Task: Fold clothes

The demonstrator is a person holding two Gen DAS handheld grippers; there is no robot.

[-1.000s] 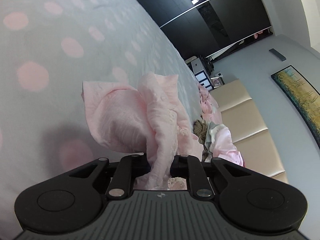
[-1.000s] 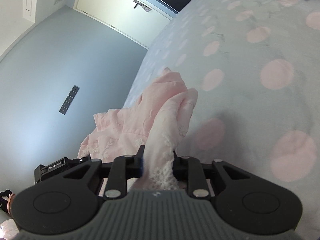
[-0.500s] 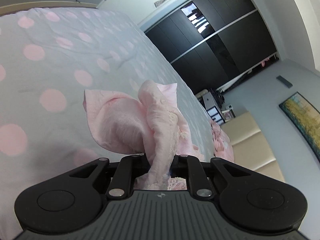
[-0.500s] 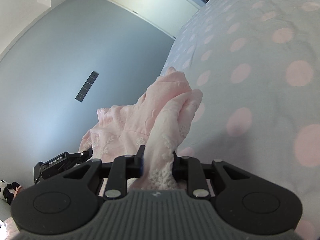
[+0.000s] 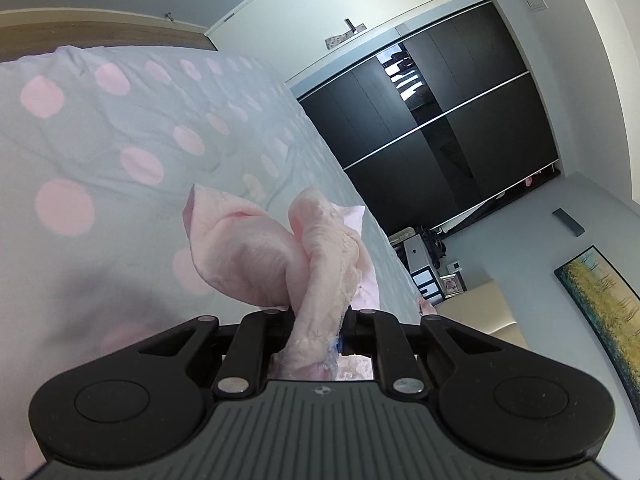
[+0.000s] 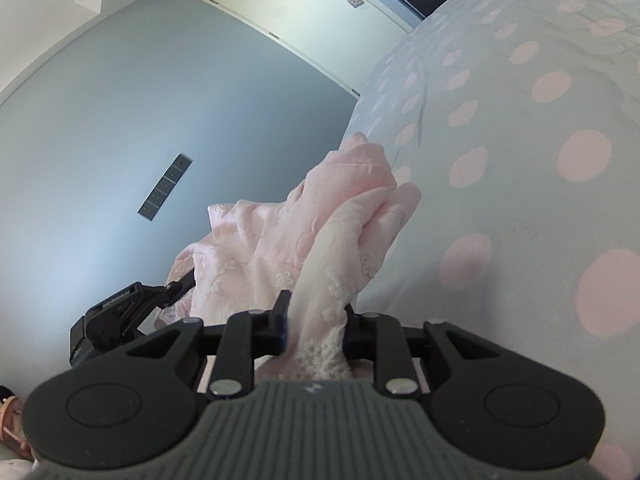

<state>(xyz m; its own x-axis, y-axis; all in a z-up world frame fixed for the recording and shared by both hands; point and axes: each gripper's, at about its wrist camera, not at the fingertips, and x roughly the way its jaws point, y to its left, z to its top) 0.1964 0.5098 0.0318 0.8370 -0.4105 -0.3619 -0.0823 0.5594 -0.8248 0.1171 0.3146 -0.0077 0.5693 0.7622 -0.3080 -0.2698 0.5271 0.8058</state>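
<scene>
A pale pink garment (image 5: pixel 256 256) with lace trim hangs bunched between both grippers, above a grey bedspread with pink dots (image 5: pixel 100 152). My left gripper (image 5: pixel 318 320) is shut on one lacy edge of it. My right gripper (image 6: pixel 316 312) is shut on another embroidered edge of the pink garment (image 6: pixel 320 232). In the right wrist view the left gripper (image 6: pixel 132 308) shows as a black body at the lower left, pinching the cloth's far side. The cloth's lower part is hidden behind the gripper bodies.
The dotted bedspread (image 6: pixel 520 160) fills the right of the right wrist view. A dark sliding wardrobe (image 5: pixel 440 128), a white door (image 5: pixel 348 12), a beige padded headboard (image 5: pixel 480 312) and a framed painting (image 5: pixel 600 304) stand beyond. A switch panel (image 6: pixel 164 188) is on the grey wall.
Both grippers have swept sideways along the bed with the pink garment held. The clothes pile at the headboard has left the left wrist view; door and wardrobe now fill more of it.
</scene>
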